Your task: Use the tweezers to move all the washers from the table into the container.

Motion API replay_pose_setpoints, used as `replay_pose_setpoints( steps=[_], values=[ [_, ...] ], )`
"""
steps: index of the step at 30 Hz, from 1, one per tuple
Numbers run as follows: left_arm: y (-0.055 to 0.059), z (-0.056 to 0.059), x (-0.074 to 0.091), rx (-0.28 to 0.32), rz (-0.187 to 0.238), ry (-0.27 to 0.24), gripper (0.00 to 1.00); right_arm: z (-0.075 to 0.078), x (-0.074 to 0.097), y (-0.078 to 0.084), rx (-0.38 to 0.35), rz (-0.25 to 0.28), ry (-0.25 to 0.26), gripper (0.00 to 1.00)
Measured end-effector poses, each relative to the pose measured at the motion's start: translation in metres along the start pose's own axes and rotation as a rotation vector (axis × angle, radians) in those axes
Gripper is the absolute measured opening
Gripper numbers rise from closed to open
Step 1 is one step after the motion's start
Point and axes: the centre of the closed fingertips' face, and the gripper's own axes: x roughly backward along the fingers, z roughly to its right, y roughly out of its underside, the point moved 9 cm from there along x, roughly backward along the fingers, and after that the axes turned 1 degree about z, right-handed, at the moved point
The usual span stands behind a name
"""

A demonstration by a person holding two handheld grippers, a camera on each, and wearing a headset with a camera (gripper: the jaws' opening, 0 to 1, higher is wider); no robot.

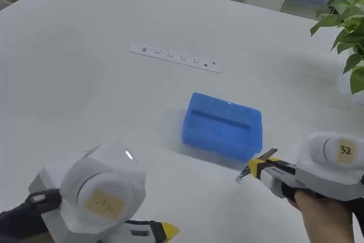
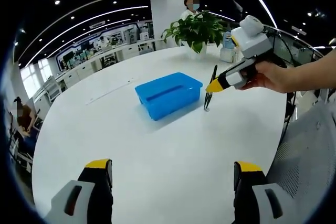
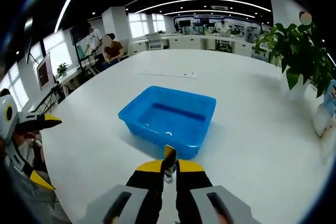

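The right gripper point(image 1: 260, 168) is clamped shut on the tweezers point(image 1: 243, 175), whose tips point down toward the white bench point(image 1: 79, 89) just beside the blue container point(image 1: 219, 139). The left gripper point(image 2: 172, 166) hangs over bare bench, jaws wide apart, well away from the container. A small pale speck point(image 3: 168, 133) lies inside the container, too small to identify

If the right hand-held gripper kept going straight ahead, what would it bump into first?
Probably the blue container: the right hand-held gripper, shut on tweezers, points at its near wall, with bare table between. The tweezers' tip would touch first, though depth is unclear.
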Motion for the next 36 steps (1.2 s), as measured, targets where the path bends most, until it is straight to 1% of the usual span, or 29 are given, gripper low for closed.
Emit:
replay_pose_setpoints(
  steps=[2, 5, 8, 10, 11, 14, 17, 25, 27, 29, 33, 35, 36],
  values=[
    [0.001, 0.000, 0.000, -0.004, -0.006, -0.003, 0.97, 0.000, 0.000, 0.000, 0.004, 0.007, 0.003, 0.04],
    [0.001, -0.001, 0.000, 0.000, -0.002, -0.005, 0.97, -0.001, 0.000, -0.001, 0.005, 0.005, 0.002, 0.04],
    [0.002, -0.001, -0.001, 0.001, -0.002, -0.003, 0.97, -0.002, 0.000, 0.000, 0.026, 0.008, 0.002, 0.04],
    [0.002, 0.000, -0.002, 0.000, -0.003, -0.001, 0.97, -0.003, 0.000, 0.002, 0.048, 0.013, 0.010, 0.04],
    [0.001, 0.001, -0.002, 0.001, -0.001, 0.001, 0.97, -0.003, 0.000, 0.001, 0.047, 0.013, 0.013, 0.03],
    [0.001, 0.002, -0.003, 0.001, 0.002, 0.006, 0.97, -0.003, 0.000, 0.002, 0.039, 0.019, 0.021, 0.03],
    [0.001, 0.003, -0.003, -0.009, -0.001, 0.008, 0.96, -0.001, -0.002, 0.001, -0.004, 0.025, 0.029, 0.03],
    [0.002, 0.003, -0.001, -0.027, -0.007, 0.002, 0.96, -0.002, 0.000, 0.004, -0.037, 0.037, 0.050, 0.02],
    [0.000, 0.003, 0.002, -0.033, -0.003, -0.002, 0.96, -0.002, 0.001, 0.005, -0.038, 0.040, 0.054, 0.02],
    [-0.002, 0.004, 0.005, -0.035, 0.007, -0.006, 0.96, 0.000, 0.002, 0.006, -0.056, 0.038, 0.055, 0.02],
    [-0.004, 0.004, 0.013, -0.048, 0.016, -0.022, 0.96, 0.004, 0.002, 0.003, -0.119, 0.014, 0.044, 0.02],
    [-0.006, 0.004, 0.018, -0.047, 0.019, -0.031, 0.96, 0.003, 0.004, 0.002, -0.097, 0.008, 0.056, 0.02],
    [-0.007, 0.004, 0.021, -0.048, 0.022, -0.037, 0.96, 0.003, 0.005, 0.001, -0.092, 0.017, 0.058, 0.02]
  ],
)
